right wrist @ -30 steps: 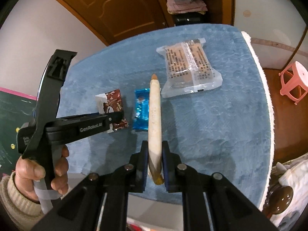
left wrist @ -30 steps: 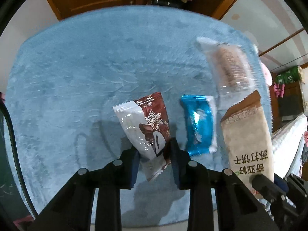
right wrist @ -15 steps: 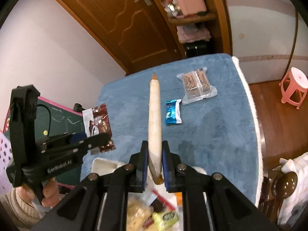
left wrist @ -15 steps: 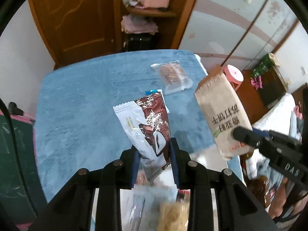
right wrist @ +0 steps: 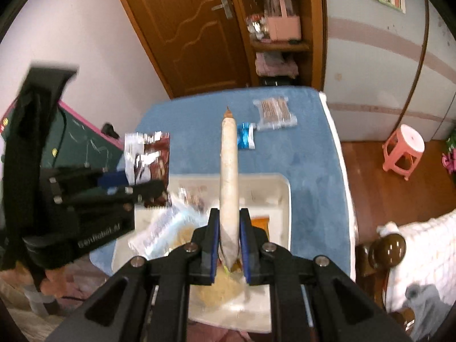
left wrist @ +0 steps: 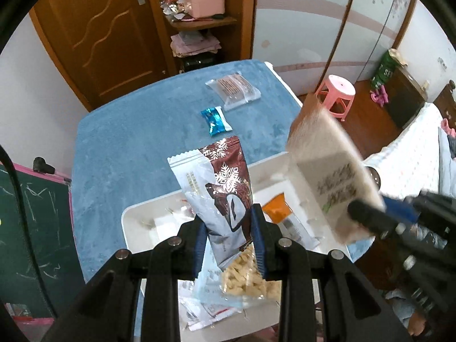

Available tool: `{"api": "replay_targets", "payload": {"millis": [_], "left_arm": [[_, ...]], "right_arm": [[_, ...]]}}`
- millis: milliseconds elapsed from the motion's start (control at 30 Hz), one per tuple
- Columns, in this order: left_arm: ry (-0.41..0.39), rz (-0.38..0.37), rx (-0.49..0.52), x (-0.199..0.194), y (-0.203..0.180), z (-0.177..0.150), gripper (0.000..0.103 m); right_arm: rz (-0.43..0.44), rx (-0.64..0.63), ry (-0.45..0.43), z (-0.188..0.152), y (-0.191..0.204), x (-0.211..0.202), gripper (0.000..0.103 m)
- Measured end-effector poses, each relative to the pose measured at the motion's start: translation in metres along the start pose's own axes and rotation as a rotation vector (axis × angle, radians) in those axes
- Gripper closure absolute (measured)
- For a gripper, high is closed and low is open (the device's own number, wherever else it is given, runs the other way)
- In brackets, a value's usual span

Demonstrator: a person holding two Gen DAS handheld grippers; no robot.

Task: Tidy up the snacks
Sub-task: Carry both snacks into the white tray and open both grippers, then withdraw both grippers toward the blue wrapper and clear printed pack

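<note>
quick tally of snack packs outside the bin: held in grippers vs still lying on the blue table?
Held in grippers: 2 (brown-and-white packet in left gripper, beige cracker pack in right gripper)
Lying on table: 2 (blue packet, clear packet)
Total: 4

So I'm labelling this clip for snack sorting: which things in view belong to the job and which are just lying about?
Job:
- brown-and-white snowflake packet, in left gripper
- tan paper cracker packet, in right gripper
- white plastic bin
- blue foil snack
- clear wrapped biscuit pack

Lying about:
- pink plastic stool
- green chalkboard
- pink basket
</note>
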State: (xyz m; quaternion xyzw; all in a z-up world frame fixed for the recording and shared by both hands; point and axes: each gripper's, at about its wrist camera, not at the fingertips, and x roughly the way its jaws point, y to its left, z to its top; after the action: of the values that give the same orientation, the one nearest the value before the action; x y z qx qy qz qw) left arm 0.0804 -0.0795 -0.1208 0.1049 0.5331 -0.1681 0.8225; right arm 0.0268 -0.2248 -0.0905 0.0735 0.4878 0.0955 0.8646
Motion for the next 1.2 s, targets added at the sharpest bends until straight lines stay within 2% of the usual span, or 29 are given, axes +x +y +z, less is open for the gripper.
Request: {"api": "replay_targets", "payload": {"millis": [133, 267, 300, 333, 400, 600, 1200], "left_arm": [[0.008, 0.023, 0.027, 0.007, -0.013, -0.01, 0.075], [0.055, 0.036, 0.048, 0.021, -0.02, -0.019, 0.072], [0.058, 0.044, 0.051, 0.024, -0.02, -0.019, 0.065], [0.062, 0.052, 0.057, 0.025, -0.022, -0.022, 0.048], [0.057, 0.056, 0.061, 0.023, -0.025, -0.027, 0.028], [0.018, 0.078, 0.075, 0.011, -0.027, -0.027, 0.027], [0.019, 0.092, 0.044, 0.001, -0.022, -0.033, 0.027]], "right_arm": [[-0.032, -0.011, 0.084, -0.022, 0.001, 0.016, 0.089], [-0.057, -0.016, 0.155, -0.036, 0.0, 0.027, 0.088], [-0.061, -0.017, 0.159, -0.036, 0.0, 0.025, 0.081], [-0.064, -0.017, 0.158, -0.037, 0.0, 0.024, 0.069], [-0.072, -0.016, 0.144, -0.038, 0.001, 0.019, 0.053], [-0.069, -0.03, 0.124, -0.039, 0.007, 0.014, 0.052], [-0.062, -0.03, 0.124, -0.039, 0.008, 0.011, 0.052]]}}
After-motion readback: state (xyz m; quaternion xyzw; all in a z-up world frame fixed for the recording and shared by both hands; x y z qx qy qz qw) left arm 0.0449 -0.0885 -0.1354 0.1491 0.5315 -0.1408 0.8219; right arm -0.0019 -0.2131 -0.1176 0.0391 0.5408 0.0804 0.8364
